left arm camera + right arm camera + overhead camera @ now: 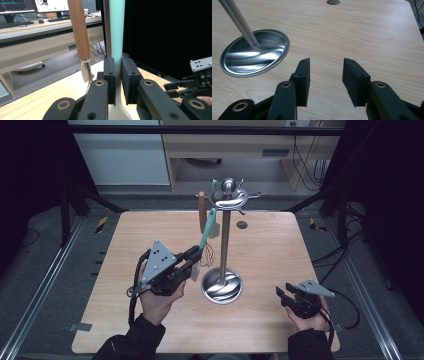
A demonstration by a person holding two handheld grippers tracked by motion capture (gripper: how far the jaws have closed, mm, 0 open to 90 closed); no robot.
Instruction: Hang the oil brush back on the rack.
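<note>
The mint-green handle (117,30) of a utensil hung from the steel utensil stand (224,240) is clamped between the pads of the left tool (118,80), near the middle of the bench (270,245). A wooden-handled utensil (79,30) is seen hanging just beside it, and a wire whisk (207,252) below. The right tool (325,80) is held with its jaws apart and nothing between them, over the bench's near right corner, well apart from the stand's round base (254,53).

**No readable text**

Nothing legible anywhere. Monitors (35,5) in left gripper view lit, content too blurred to read. No labels, brands or numbers made out on utensil stand (223,235), table (270,250) or tools.
</note>
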